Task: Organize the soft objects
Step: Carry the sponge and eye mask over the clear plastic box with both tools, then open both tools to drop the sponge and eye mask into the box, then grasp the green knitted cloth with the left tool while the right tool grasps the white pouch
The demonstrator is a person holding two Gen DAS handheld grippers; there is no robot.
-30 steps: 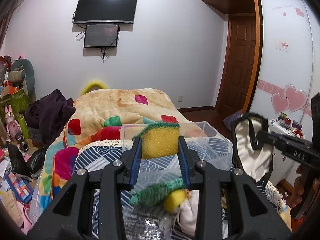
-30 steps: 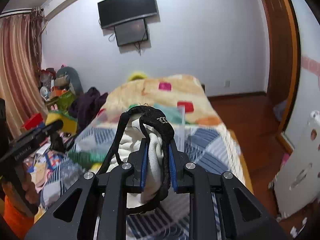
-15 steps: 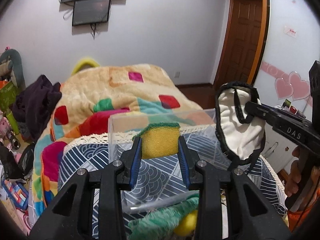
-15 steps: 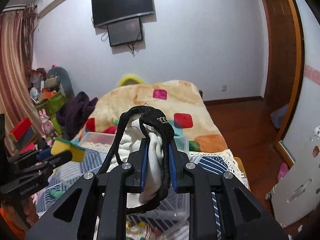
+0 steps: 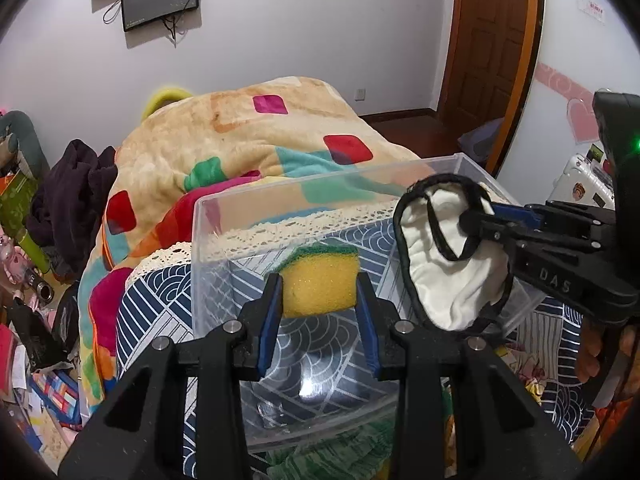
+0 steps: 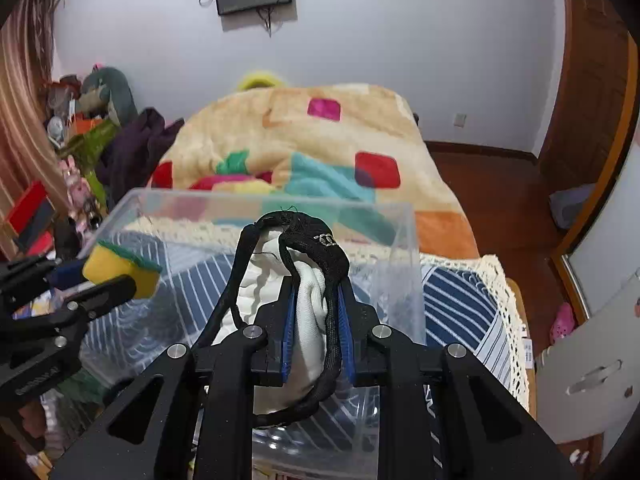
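My left gripper (image 5: 319, 292) is shut on a yellow sponge with a green scrub top (image 5: 318, 280), held over the open clear plastic bin (image 5: 248, 208). The sponge also shows in the right wrist view (image 6: 120, 266). My right gripper (image 6: 316, 316) is shut on a white cloth piece with black trim and straps (image 6: 308, 312), held above the same bin (image 6: 412, 264). In the left wrist view that cloth (image 5: 448, 256) hangs over the bin's right side, right of the sponge. The bin looks empty inside.
The bin stands on a blue patterned cloth with a lace edge (image 6: 472, 292) at the foot of a bed with a colourful blanket (image 5: 240, 132). A green soft item (image 5: 340, 452) lies in front of the bin. Clutter (image 5: 32, 240) fills the floor left; a door (image 5: 492, 40) is at the right.
Both grippers have moved forward and down toward the bin, which now fills the lower view. The sponge and the cloth now hang over its opening. Both grips are unchanged.
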